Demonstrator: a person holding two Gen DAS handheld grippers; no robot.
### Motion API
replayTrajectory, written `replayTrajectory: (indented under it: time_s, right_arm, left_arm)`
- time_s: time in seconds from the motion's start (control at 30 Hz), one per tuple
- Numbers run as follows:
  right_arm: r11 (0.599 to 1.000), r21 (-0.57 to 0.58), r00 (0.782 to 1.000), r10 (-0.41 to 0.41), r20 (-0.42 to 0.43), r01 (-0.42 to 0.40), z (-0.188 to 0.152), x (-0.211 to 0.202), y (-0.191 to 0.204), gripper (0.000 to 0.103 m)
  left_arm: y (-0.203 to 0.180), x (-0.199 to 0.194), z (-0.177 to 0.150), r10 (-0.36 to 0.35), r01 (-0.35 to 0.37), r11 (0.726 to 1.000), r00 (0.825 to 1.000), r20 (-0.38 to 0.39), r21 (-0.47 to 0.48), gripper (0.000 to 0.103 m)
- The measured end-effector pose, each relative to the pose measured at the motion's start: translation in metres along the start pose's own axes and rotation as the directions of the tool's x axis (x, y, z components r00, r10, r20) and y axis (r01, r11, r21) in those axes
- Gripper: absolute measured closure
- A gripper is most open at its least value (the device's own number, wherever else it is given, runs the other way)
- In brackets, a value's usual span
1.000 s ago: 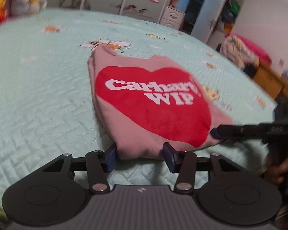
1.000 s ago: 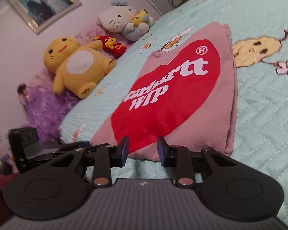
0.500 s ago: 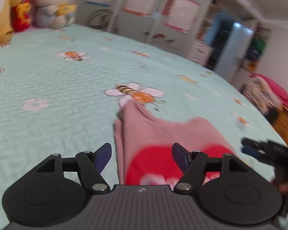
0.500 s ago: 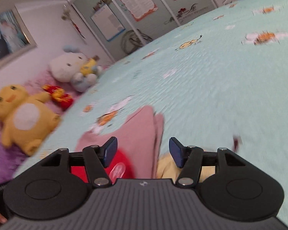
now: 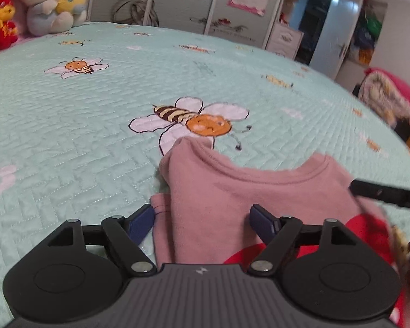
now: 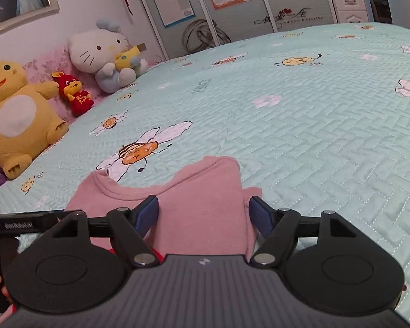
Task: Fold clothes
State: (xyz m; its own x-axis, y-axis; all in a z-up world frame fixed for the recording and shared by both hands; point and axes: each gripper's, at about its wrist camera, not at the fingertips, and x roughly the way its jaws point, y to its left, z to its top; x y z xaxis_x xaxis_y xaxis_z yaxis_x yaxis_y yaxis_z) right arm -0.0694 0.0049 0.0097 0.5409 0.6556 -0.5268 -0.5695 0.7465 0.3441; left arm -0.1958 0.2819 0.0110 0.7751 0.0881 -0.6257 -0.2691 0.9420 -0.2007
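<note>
Lying folded on the mint bee-print quilt [image 6: 328, 142], the pink sweatshirt [image 5: 248, 202] sits under both grippers, the left gripper [image 5: 202, 220] and right gripper [image 6: 203, 213] each spread wide over its collar end and gripping nothing. Plush toys line the headboard side: a white cat [image 6: 104, 54], a yellow one [image 6: 16, 112] and a small red one [image 6: 73, 93]; the wardrobe door [image 6: 292, 19] reads "SWEET WEDDING"

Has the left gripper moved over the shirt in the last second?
Yes. The left gripper advanced from the pink shirt's hem toward its collar, nearer the bee print.
</note>
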Motion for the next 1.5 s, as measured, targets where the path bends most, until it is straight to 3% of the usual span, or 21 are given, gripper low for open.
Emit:
replayTrajectory:
  time_s: [0.2, 0.3, 0.33, 0.37, 0.47, 0.57, 0.67, 0.73, 0.83, 0.93, 0.97, 1.07, 1.1, 1.13, 1.2, 1.3, 1.33, 1.37, 1.4, 1.5]
  right_arm:
    - [0.994, 0.085, 0.997, 0.069, -0.02, -0.067, 0.002, 0.005, -0.014, 0.024]
    - [0.985, 0.136, 0.993, 0.113, -0.028, -0.108, 0.003, 0.008, -0.022, 0.026]
    - [0.981, 0.153, 0.991, 0.128, -0.03, -0.122, 0.004, 0.009, -0.025, 0.031]
    - [0.976, 0.17, 0.989, 0.143, -0.031, -0.136, 0.004, 0.009, -0.027, 0.043]
    - [0.916, 0.303, 0.959, 0.283, -0.026, -0.262, 0.001, 0.014, -0.049, 0.07]
    - [0.873, 0.382, 0.945, 0.326, 0.008, -0.304, -0.002, 0.012, -0.064, 0.078]
    - [0.863, 0.393, 0.942, 0.333, 0.032, -0.318, -0.006, 0.009, -0.067, 0.08]
    - [0.877, 0.382, 0.952, 0.307, 0.019, -0.29, -0.008, 0.011, -0.065, 0.083]
    - [0.906, 0.341, 0.963, 0.268, -0.001, -0.252, -0.007, 0.01, -0.057, 0.079]
    - [0.909, 0.344, 0.968, 0.249, -0.001, -0.234, -0.005, 0.003, -0.055, 0.068]
    - [0.913, 0.344, 0.973, 0.23, 0.005, -0.218, -0.003, -0.001, -0.054, 0.062]
    - [0.929, 0.331, 0.986, 0.149, 0.07, -0.164, 0.003, -0.019, -0.052, 0.058]
    - [0.931, 0.328, 0.986, 0.132, 0.102, -0.159, 0.007, -0.025, -0.051, 0.058]
    - [0.922, 0.335, 0.98, 0.165, 0.111, -0.193, 0.01, -0.024, -0.049, 0.058]
    - [0.897, 0.351, 0.963, 0.241, 0.123, -0.27, 0.016, -0.02, -0.044, 0.06]
    - [0.885, 0.387, 0.965, 0.257, 0.06, -0.26, 0.019, 0.009, -0.044, 0.063]
    - [0.878, 0.417, 0.969, 0.244, 0.032, -0.234, 0.016, 0.019, -0.049, 0.073]
    - [0.869, 0.449, 0.973, 0.229, 0.002, -0.206, 0.013, 0.03, -0.054, 0.103]
    - [0.866, 0.472, 0.98, 0.197, -0.019, -0.165, 0.01, 0.035, -0.058, 0.103]
    - [0.854, 0.49, 0.979, 0.204, -0.003, -0.177, 0.006, 0.03, -0.061, 0.103]
  left_arm:
    - [0.012, 0.007, 0.009, -0.043, 0.04, 0.996, 0.999, -0.033, -0.08, 0.022]
    - [0.023, 0.009, 0.012, -0.088, 0.084, 0.986, 0.996, -0.026, -0.144, 0.037]
    - [0.029, 0.01, 0.013, -0.122, 0.116, 0.978, 0.992, -0.022, -0.176, 0.058]
    - [0.036, 0.013, 0.013, -0.166, 0.158, 0.964, 0.986, -0.02, -0.214, 0.08]
    - [0.053, 0.01, 0.009, -0.26, 0.258, 0.923, 0.965, 0.032, -0.285, 0.084]
    - [0.056, -0.001, 0.008, -0.288, 0.301, 0.91, 0.954, 0.087, -0.287, 0.084]
    - [0.046, 0.012, 0.003, -0.228, 0.227, 0.952, 0.973, 0.021, -0.207, 0.077]
    - [0.043, 0.016, 0.0, -0.209, 0.21, 0.96, 0.978, 0.026, -0.186, 0.076]
    - [0.04, 0.011, 0.005, -0.191, 0.191, 0.962, 0.981, 0.018, -0.194, 0.068]
    - [0.04, -0.006, 0.008, -0.094, 0.102, 0.976, 0.994, 0.051, -0.191, 0.041]
    - [0.041, -0.015, 0.01, -0.041, 0.056, 0.98, 0.996, 0.08, -0.192, 0.04]
    - [0.036, -0.042, 0.017, 0.047, -0.011, 0.98, 0.983, 0.18, -0.201, 0.041]
    - [0.032, -0.049, 0.02, 0.029, 0.012, 0.982, 0.977, 0.213, -0.188, 0.041]
    - [0.025, -0.049, 0.023, -0.018, 0.053, 0.987, 0.975, 0.223, -0.15, 0.041]
    - [0.011, -0.04, 0.028, -0.09, 0.104, 0.993, 0.977, 0.193, -0.064, 0.041]
    - [0.012, 0.002, 0.023, -0.028, 0.031, 0.998, 0.998, 0.058, -0.047, 0.041]
    - [0.013, 0.016, 0.021, 0.001, 0.0, 0.999, 1.0, 0.009, -0.044, 0.044]
    - [0.015, 0.022, 0.019, 0.013, -0.013, 0.999, 1.0, -0.006, -0.044, 0.042]
    - [0.016, 0.02, 0.019, 0.011, -0.011, 0.999, 1.0, 0.006, -0.046, 0.042]
    - [0.022, 0.01, 0.017, 0.007, -0.005, 0.997, 1.0, 0.028, -0.077, 0.043]
